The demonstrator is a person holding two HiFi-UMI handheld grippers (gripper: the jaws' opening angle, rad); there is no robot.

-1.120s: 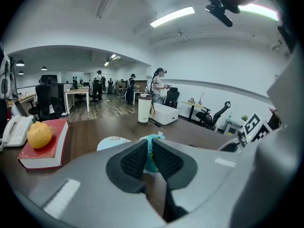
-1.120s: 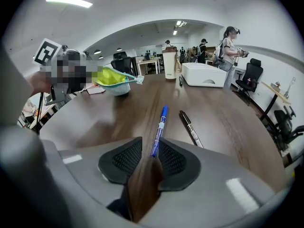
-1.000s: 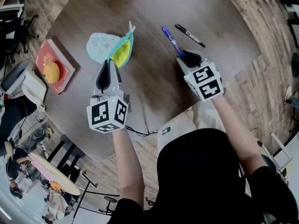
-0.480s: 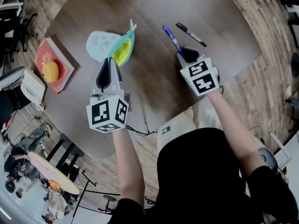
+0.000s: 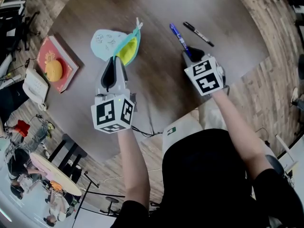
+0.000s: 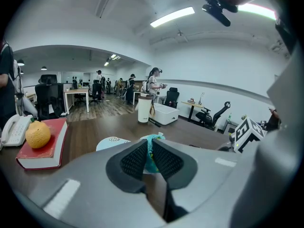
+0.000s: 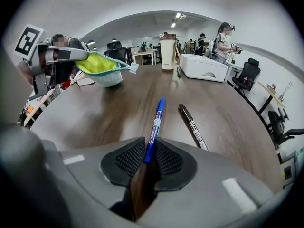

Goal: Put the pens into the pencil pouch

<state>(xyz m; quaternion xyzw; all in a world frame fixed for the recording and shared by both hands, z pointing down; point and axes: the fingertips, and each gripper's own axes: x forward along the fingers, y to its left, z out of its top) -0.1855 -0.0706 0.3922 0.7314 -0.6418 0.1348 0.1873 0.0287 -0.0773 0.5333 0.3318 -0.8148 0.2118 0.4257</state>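
- Right hand-held gripper (image 5: 190, 52) has tipped down over the near end of the blue pen (image 5: 179, 37) since the earlier frame. Its jaws have just been closing. That end lies between the pads, but a sliver of gap shows, so no firm clamp yet.
- Left hand-held gripper (image 5: 116, 60) has not shifted. Its jaws are pinched on the teal rim of the pencil pouch (image 5: 116, 44), lifting the mouth so the yellow lining shows.
- Blue pen lies flat on the counter (image 5: 156, 84), pointing away from the right hand-held gripper.
- Judgement: the pen is light and stiff, with a smooth round barrel likely to roll or pivot. A hold so near the end may let it swing; further up the barrel would be steadier.
- Judgement: the pouch is soft and limp, so its mouth likely sags if the rim is let go.
- Black pen (image 5: 198, 34) lies just beyond, apart from the blue one, untouched.
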